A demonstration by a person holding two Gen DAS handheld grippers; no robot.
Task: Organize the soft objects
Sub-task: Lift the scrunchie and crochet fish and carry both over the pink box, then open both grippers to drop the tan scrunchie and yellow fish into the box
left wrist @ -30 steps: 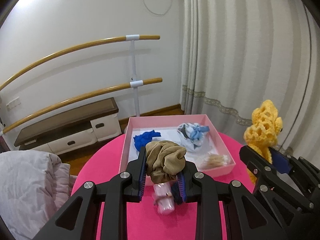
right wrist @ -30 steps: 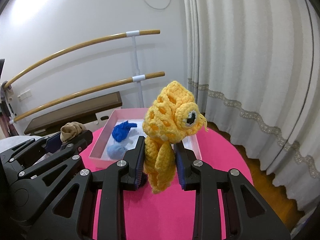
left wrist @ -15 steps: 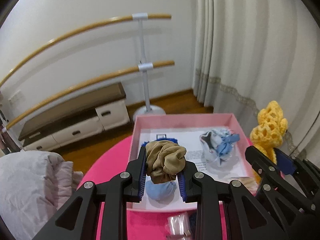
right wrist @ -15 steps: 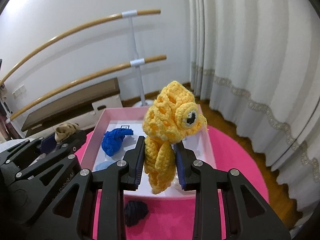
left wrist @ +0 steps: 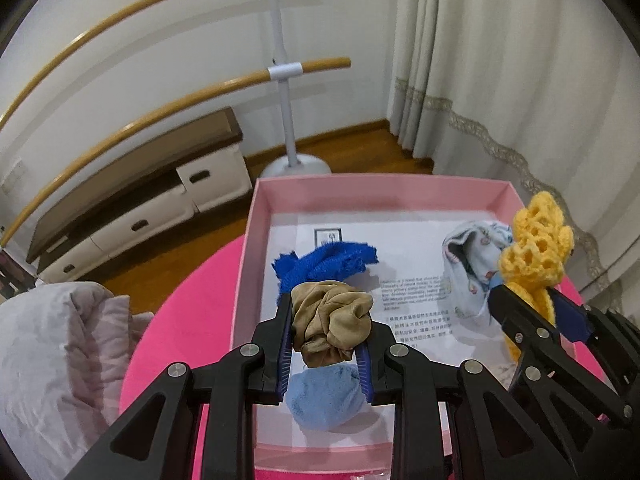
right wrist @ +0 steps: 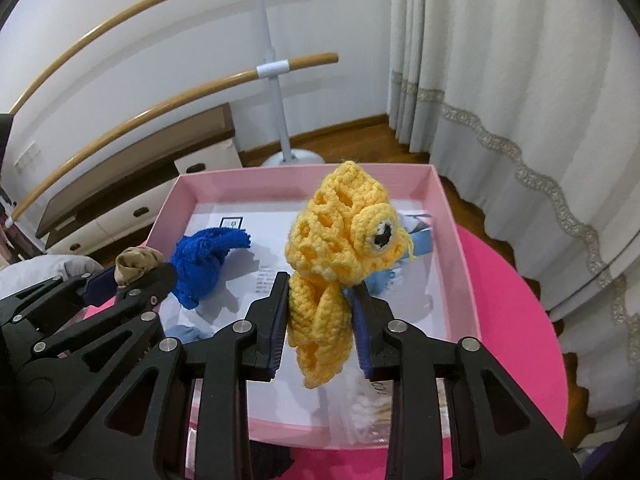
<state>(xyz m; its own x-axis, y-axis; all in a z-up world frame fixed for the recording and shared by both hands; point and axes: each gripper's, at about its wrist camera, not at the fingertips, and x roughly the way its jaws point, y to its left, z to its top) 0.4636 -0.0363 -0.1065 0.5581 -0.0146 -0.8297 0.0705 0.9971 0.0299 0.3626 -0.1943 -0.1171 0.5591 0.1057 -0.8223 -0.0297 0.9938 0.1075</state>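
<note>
My left gripper (left wrist: 327, 334) grips a crumpled tan cloth (left wrist: 332, 312) above the near left part of the pink box (left wrist: 376, 182); its jaws are opening. Under it in the box lie a light blue cloth ball (left wrist: 324, 400) and a bright blue knit piece (left wrist: 324, 264). My right gripper (right wrist: 320, 292) holds a yellow crocheted fish (right wrist: 344, 224) over the box's right half (right wrist: 280, 174), its jaws also opening with the fish between the pads. A white patterned fabric with blue trim (left wrist: 468, 276) lies behind the fish. Printed paper lines the box floor.
The box stands on a round pink table (left wrist: 188, 300). A clear bag of pale bits (right wrist: 372, 412) lies in the box's near right corner. A grey-pink blanket (left wrist: 48, 360) is at the left, a barre stand (left wrist: 284, 80) and low cabinet (left wrist: 132, 200) behind, curtains (left wrist: 520, 80) right.
Both grippers have moved forward and down over the pink box, tilting downward, each still carrying its item. The box now fills the lower view.
</note>
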